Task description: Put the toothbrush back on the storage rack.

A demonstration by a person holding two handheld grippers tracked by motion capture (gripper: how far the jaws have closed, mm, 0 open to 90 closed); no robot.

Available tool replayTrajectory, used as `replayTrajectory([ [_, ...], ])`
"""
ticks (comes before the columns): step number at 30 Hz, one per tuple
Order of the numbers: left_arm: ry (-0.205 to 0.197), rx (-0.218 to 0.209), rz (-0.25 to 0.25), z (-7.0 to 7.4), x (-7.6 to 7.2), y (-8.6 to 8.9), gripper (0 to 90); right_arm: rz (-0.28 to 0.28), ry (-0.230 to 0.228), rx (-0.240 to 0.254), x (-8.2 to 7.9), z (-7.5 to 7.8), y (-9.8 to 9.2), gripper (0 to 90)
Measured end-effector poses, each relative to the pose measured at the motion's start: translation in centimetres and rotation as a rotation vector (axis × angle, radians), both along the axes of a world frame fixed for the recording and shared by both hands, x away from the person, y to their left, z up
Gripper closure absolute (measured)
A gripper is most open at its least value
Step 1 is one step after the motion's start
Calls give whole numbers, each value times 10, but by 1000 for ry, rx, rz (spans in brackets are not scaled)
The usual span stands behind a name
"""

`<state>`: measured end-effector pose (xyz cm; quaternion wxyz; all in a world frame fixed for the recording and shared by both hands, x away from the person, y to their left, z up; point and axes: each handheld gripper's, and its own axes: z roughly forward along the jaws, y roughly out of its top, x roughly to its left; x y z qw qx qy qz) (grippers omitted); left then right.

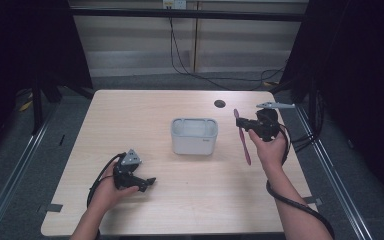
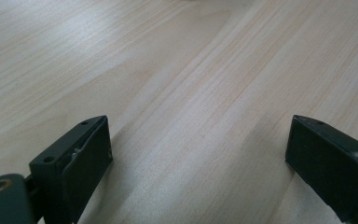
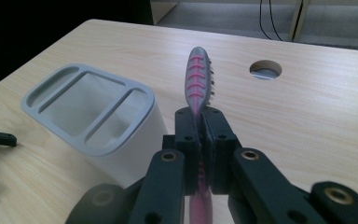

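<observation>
High view | tabletop [image 1: 180, 200]: light wood, cable hole [image 1: 219, 103] near far edge | grey compartmented holder [image 1: 194, 135]: upright at centre | left hand-held gripper [image 1: 152, 181]: low over near-left tabletop, jaws spread, nothing between | right hand-held gripper [image 1: 239, 122]: just right of holder, clenched on pink toothbrush [image 1: 243, 140], raised, bristle head [image 3: 199, 77] beyond the jaws

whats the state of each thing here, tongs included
pink and grey toothbrush: clamped at the neck in the right tongs, head up, off the table
grey-rimmed white plastic holder: upright, compartments empty
right tongs: shut on the toothbrush
left tongs: open, nothing between them, above the light wooden table
</observation>
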<state>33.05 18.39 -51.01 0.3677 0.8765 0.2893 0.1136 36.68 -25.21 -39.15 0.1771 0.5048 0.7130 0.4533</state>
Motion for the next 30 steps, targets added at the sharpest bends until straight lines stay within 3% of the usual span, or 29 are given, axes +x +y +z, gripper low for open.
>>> replayTrajectory([
  [30, 0, 0, 0, 0, 0, 0, 66, 27, -132, 22, 1, 29, 13, 858],
])
